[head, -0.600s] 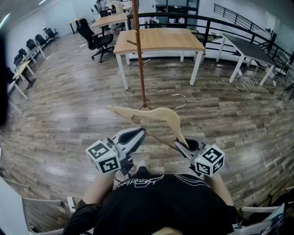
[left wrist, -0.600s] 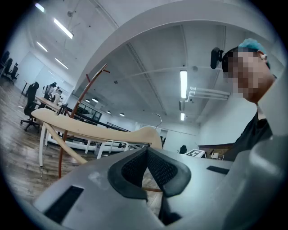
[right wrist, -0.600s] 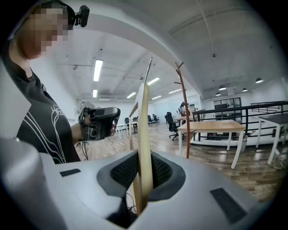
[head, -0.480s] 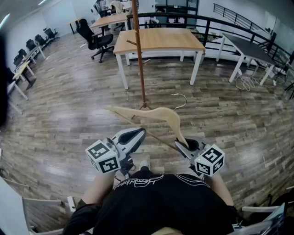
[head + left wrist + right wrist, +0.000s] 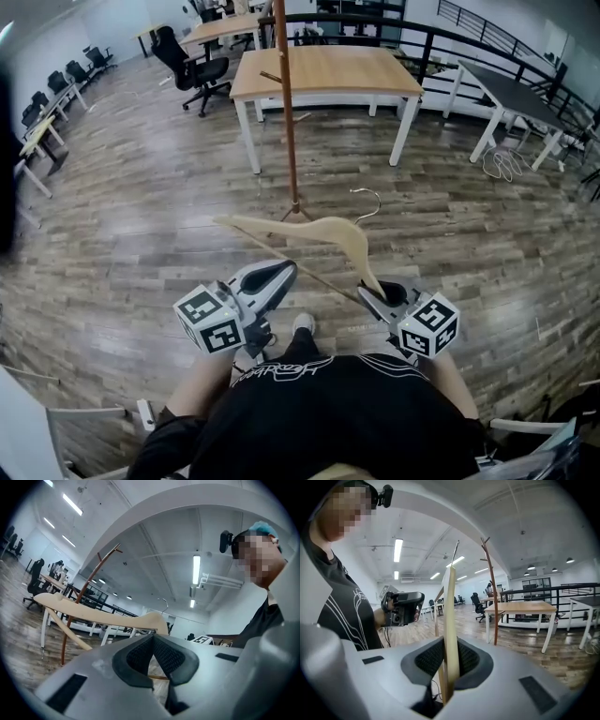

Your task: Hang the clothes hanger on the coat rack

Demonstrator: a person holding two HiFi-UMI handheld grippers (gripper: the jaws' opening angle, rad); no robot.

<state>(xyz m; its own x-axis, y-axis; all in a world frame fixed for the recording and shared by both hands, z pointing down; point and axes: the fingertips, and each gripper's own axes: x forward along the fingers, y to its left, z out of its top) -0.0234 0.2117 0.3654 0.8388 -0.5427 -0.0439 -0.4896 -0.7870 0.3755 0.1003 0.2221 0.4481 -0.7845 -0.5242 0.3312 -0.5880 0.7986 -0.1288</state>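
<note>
Right gripper view: pale wooden hanger [image 5: 451, 620] between ribbed, perhaps rubber claw pads [image 5: 430, 659]

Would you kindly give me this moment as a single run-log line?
right gripper: shut on hanger | left gripper: shut, empty | coat rack: ahead, hanger not yet hung

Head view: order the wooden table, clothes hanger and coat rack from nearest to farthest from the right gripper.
1. Clothes hanger, clamped in the right gripper's jaws.
2. Coat rack, ahead, slightly left.
3. Wooden table, behind the rack.
</note>
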